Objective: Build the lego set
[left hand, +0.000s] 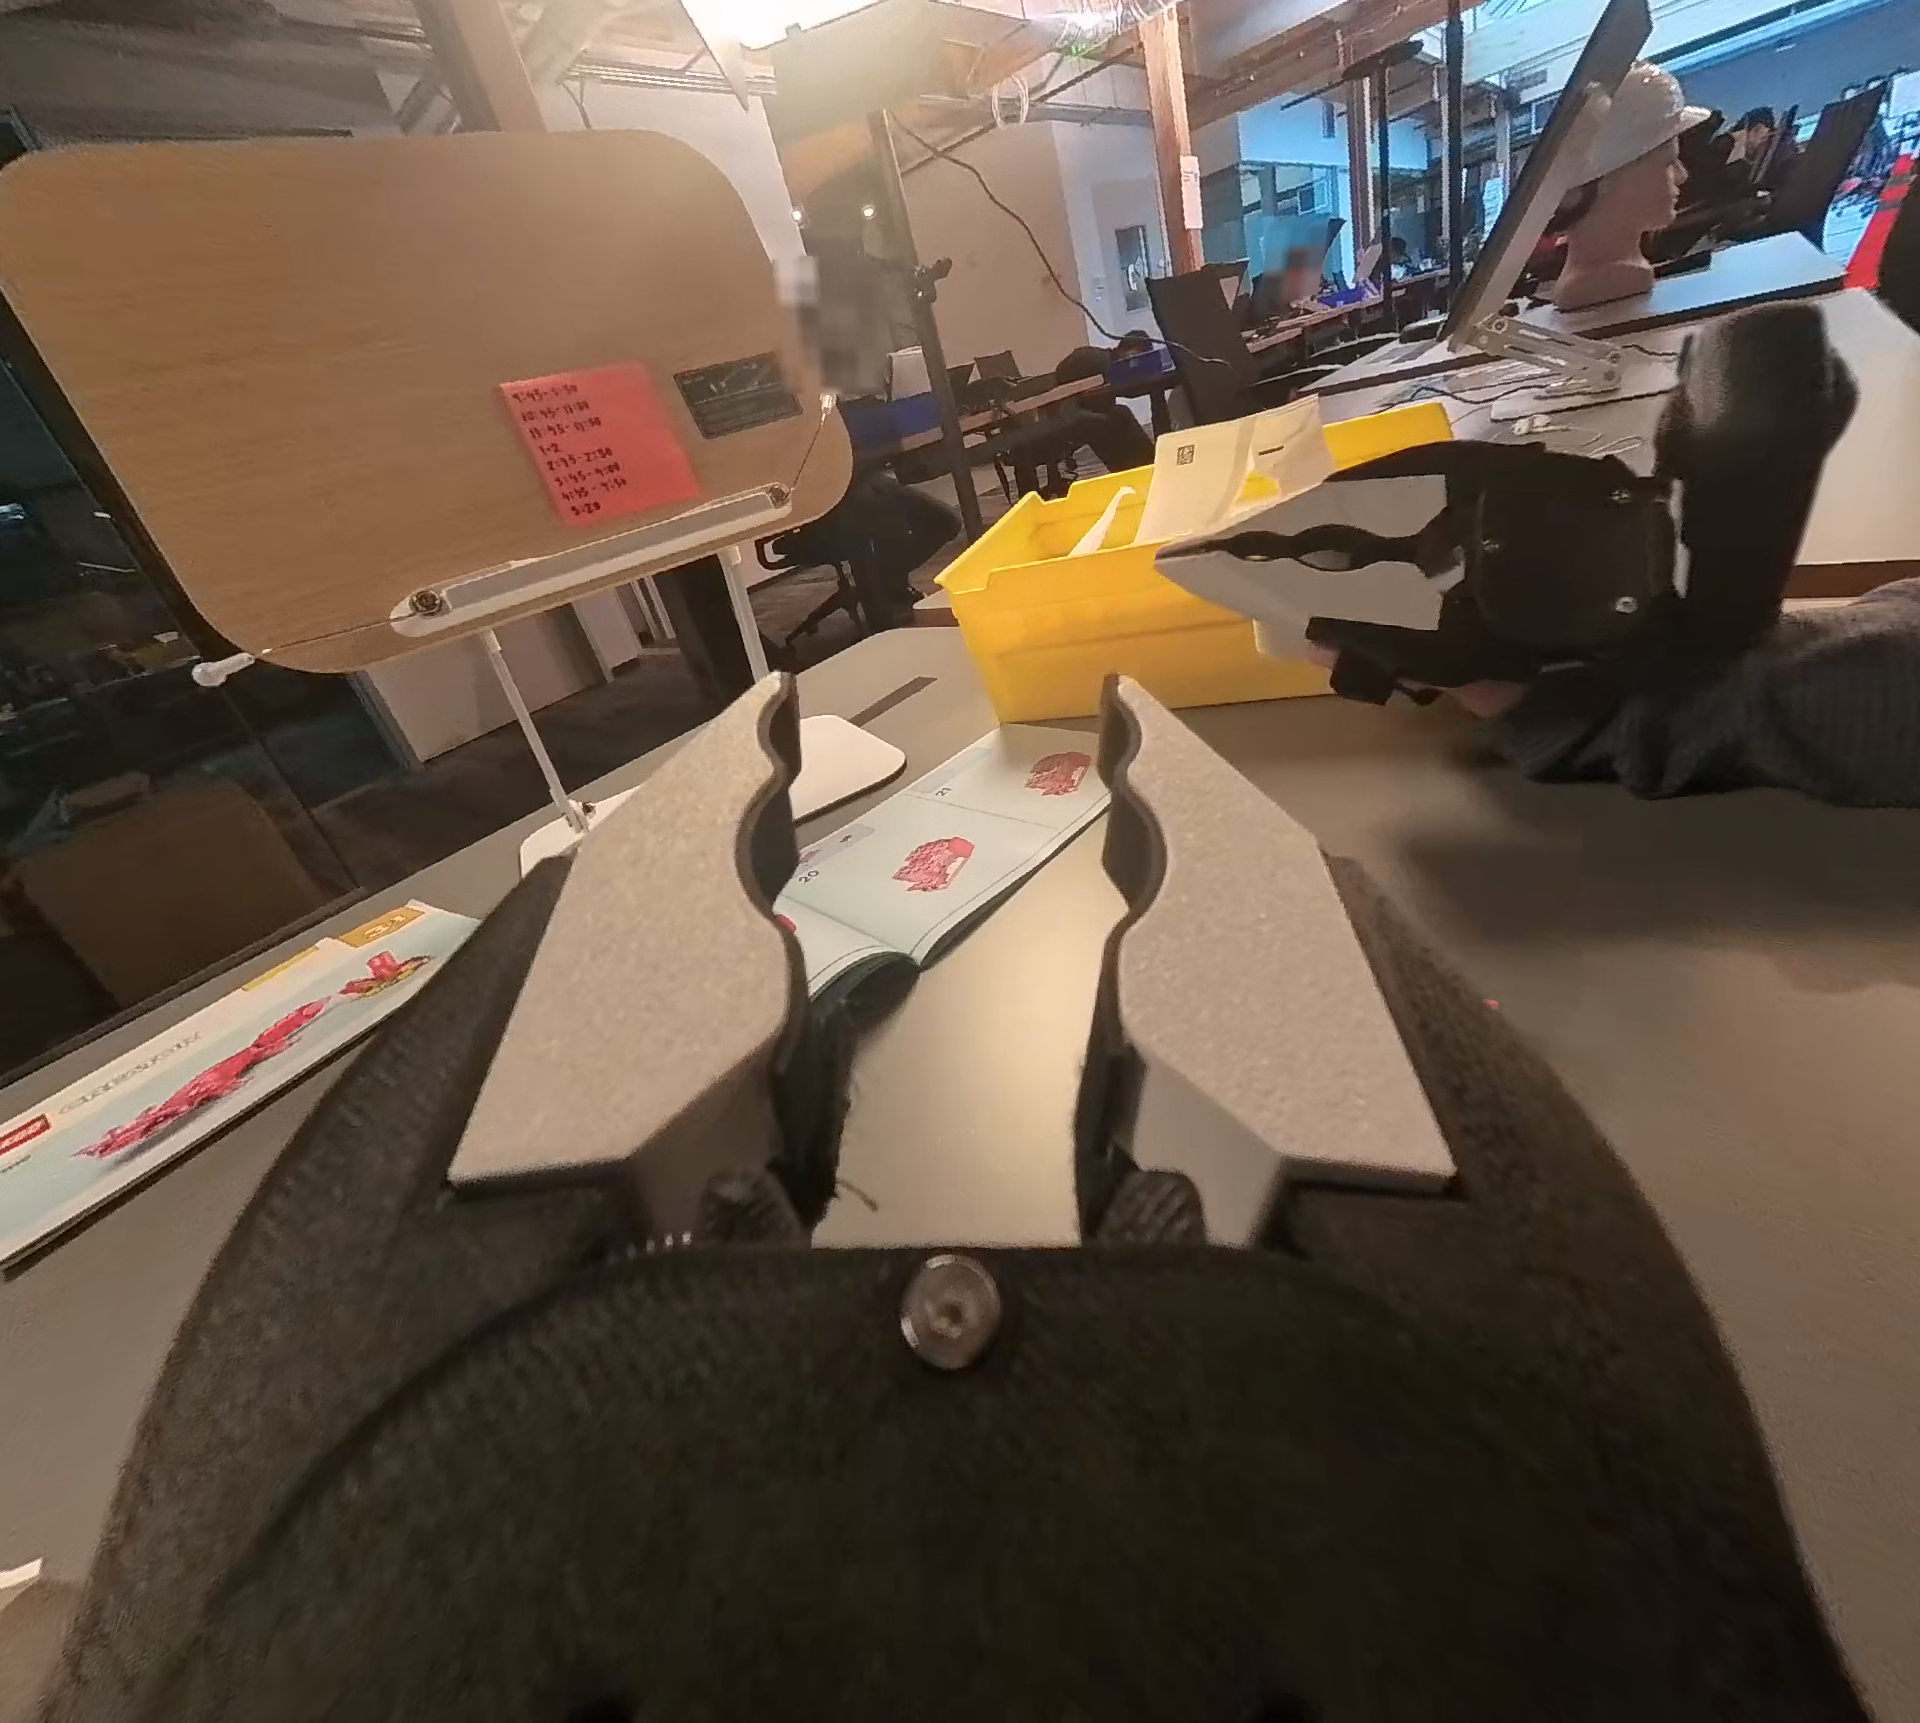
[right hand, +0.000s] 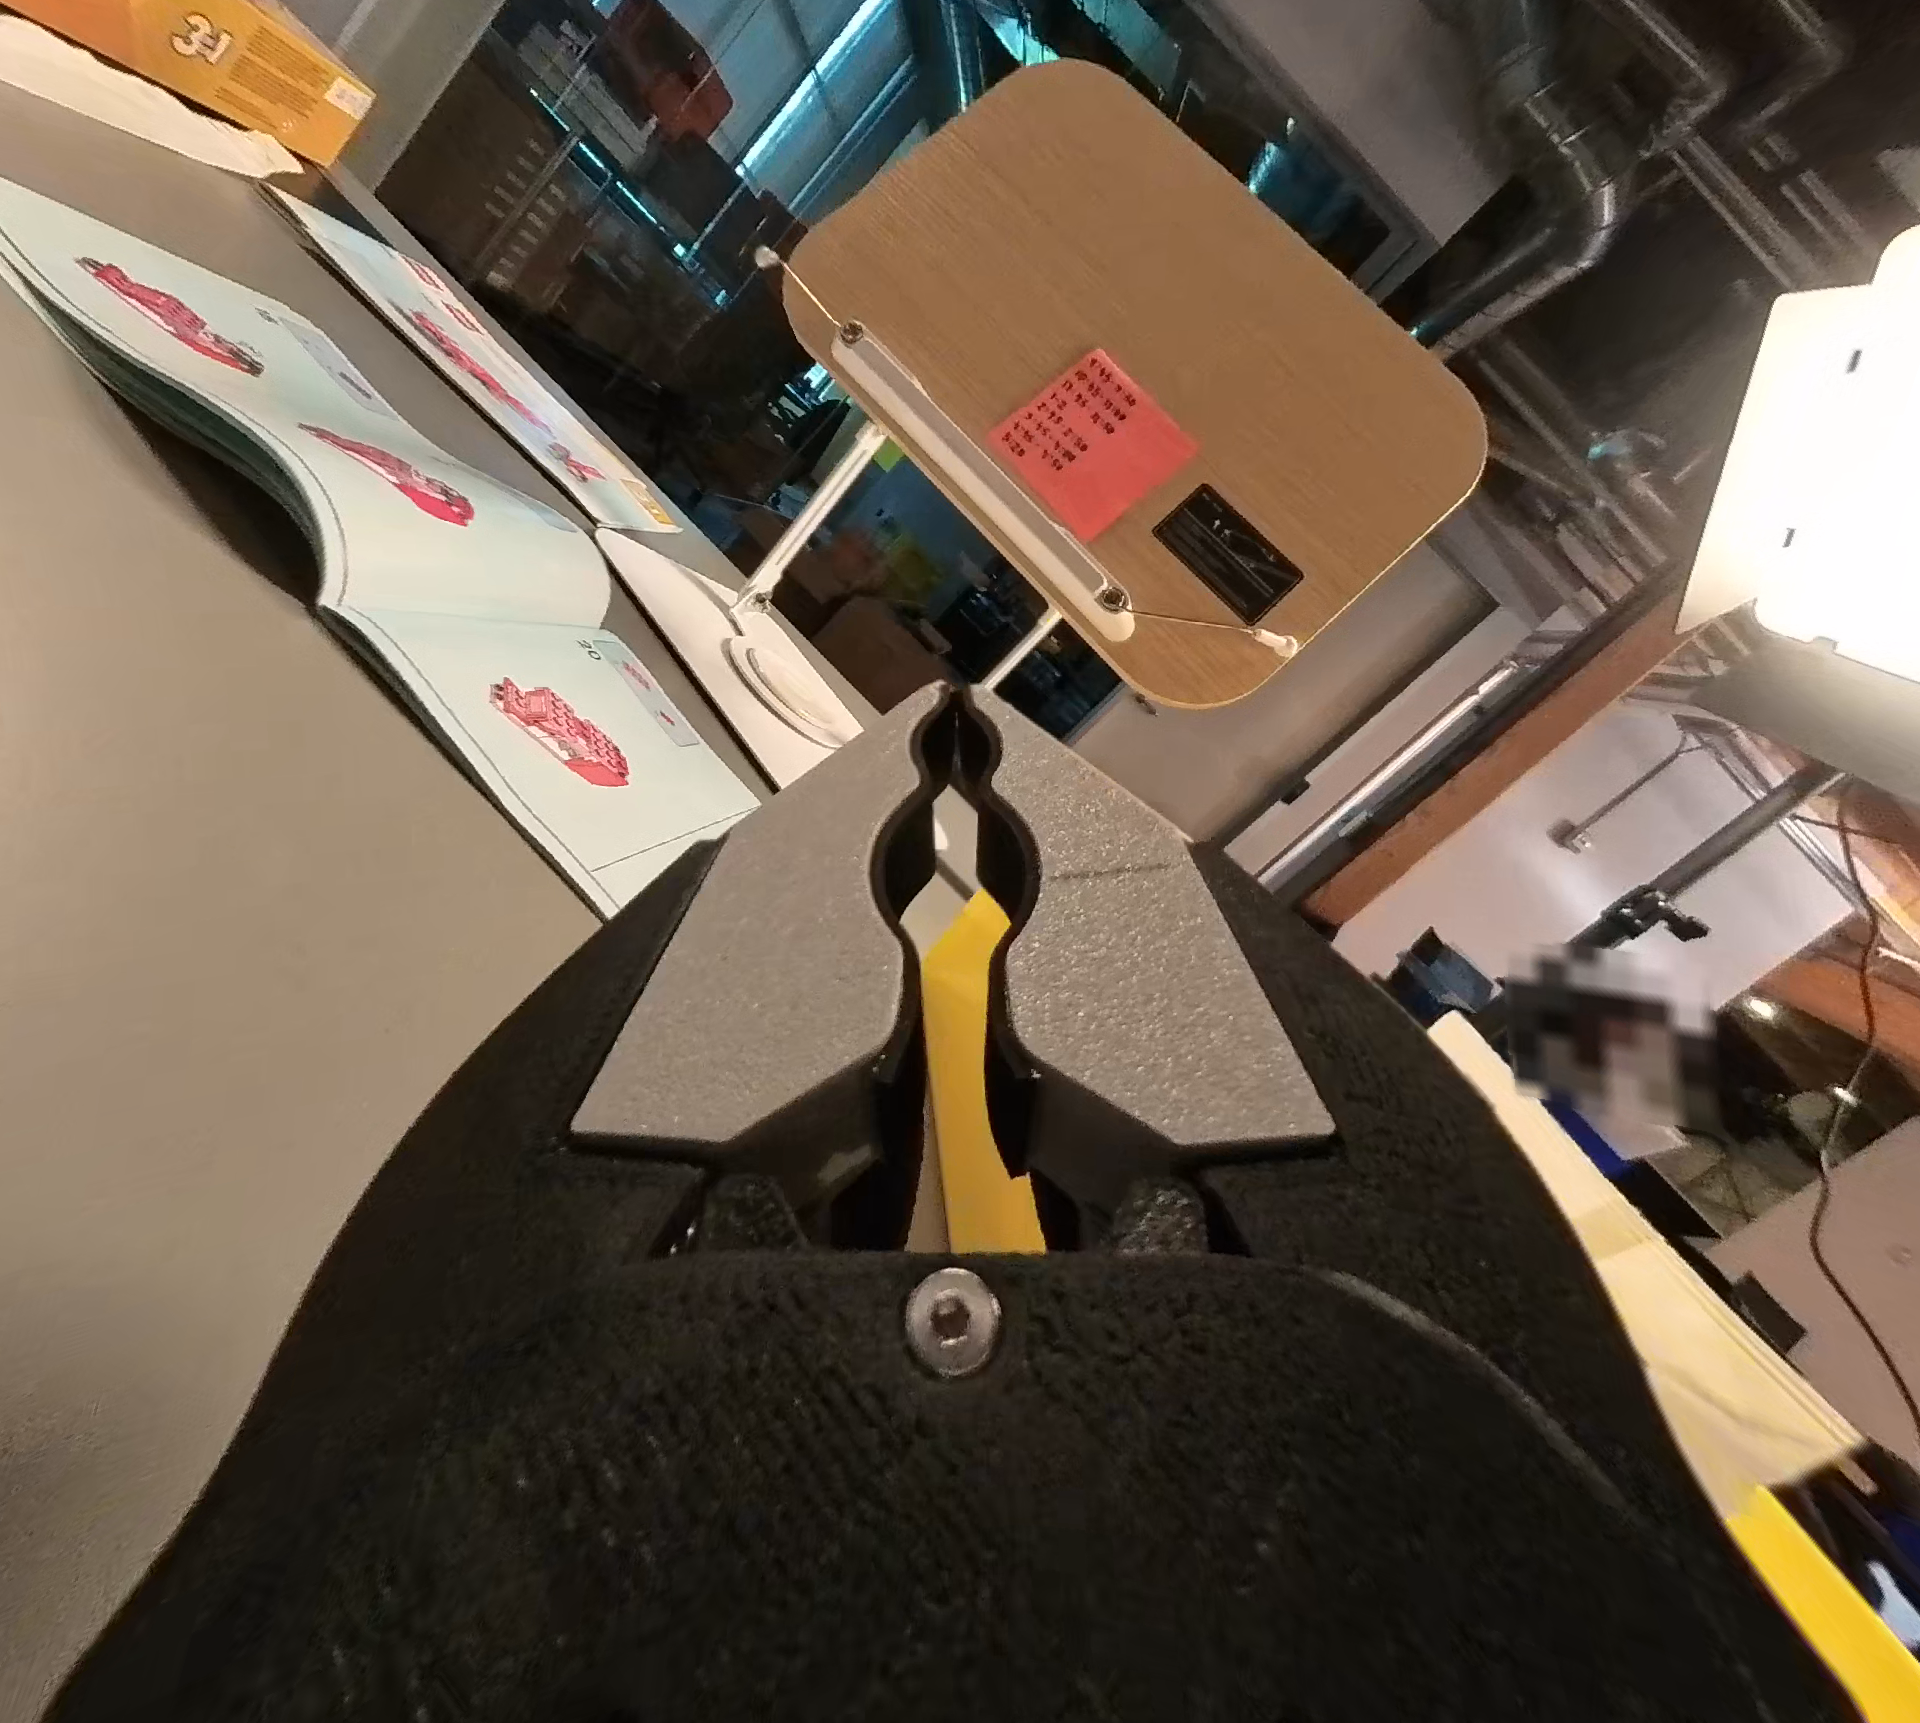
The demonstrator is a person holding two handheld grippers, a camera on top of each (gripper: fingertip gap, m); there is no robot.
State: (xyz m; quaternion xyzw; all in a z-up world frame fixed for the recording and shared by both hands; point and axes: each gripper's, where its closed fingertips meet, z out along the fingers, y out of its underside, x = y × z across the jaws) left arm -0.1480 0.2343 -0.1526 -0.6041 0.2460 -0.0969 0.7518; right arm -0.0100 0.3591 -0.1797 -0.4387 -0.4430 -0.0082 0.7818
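My left gripper (left hand: 945,738) is open and empty, held low over the grey table (left hand: 1455,998). An open instruction booklet (left hand: 935,863) with red model pictures lies below its fingertips. My right gripper (right hand: 956,699) is shut, its tips touching, and nothing shows between them. It also shows in the left wrist view (left hand: 1179,553), turned on its side by a yellow bin (left hand: 1091,624) that holds white paper bags (left hand: 1236,468). The bin shows as yellow (right hand: 982,1102) through the right fingers' gap. The booklet (right hand: 416,551) lies to the right gripper's left.
A wooden book stand (left hand: 364,385) on a white base stands at the table's far edge, also in the right wrist view (right hand: 1143,343). A second booklet (left hand: 208,1081) and an orange set box (right hand: 177,21) lie on the table. A person's sleeve (left hand: 1714,717) rests behind the right gripper. Some 20 cm of space lies between my two pairs of fingers.
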